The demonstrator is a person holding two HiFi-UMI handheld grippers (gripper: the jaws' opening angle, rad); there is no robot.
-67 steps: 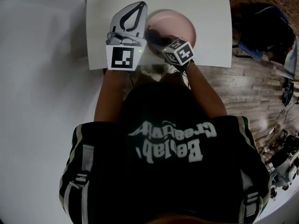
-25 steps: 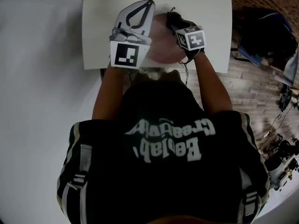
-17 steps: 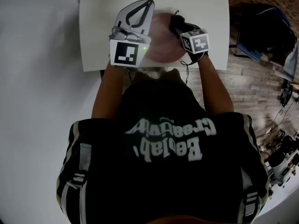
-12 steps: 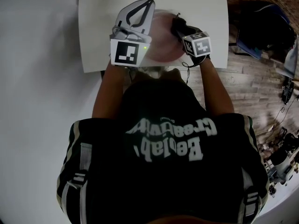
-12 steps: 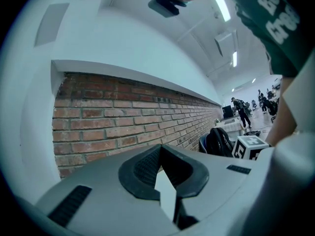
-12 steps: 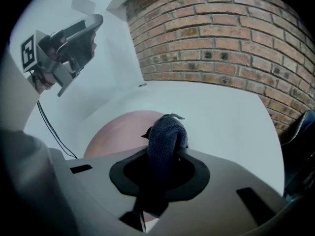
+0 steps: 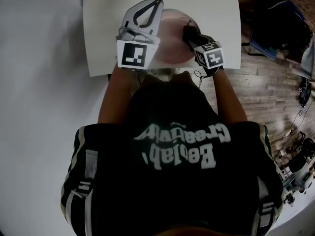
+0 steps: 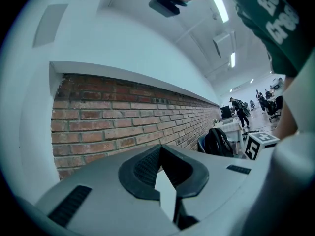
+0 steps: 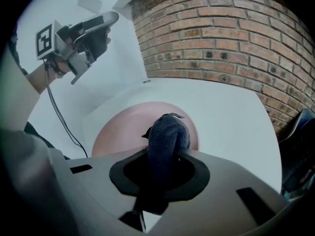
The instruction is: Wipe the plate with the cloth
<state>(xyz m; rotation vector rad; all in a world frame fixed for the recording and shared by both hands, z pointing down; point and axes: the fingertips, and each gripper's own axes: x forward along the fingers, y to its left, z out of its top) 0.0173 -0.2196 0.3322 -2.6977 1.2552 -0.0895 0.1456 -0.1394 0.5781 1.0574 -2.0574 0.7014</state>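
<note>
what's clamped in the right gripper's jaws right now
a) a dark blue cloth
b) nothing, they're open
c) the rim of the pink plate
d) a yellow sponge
A: the right gripper view shows the right gripper with its jaws shut on a dark blue cloth, whose bunched end sticks out over the pink plate.

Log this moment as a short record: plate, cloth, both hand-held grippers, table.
plate: pink, round, lying on the table
table: white, plate near its front edge
cloth: dark blue, bunched, its end over the plate's right side
right hand-held gripper: shut on the cloth, angled down at the plate
left hand-held gripper: shut, empty, raised clear of the plate
cloth-to-plate contact: cannot tell
</note>
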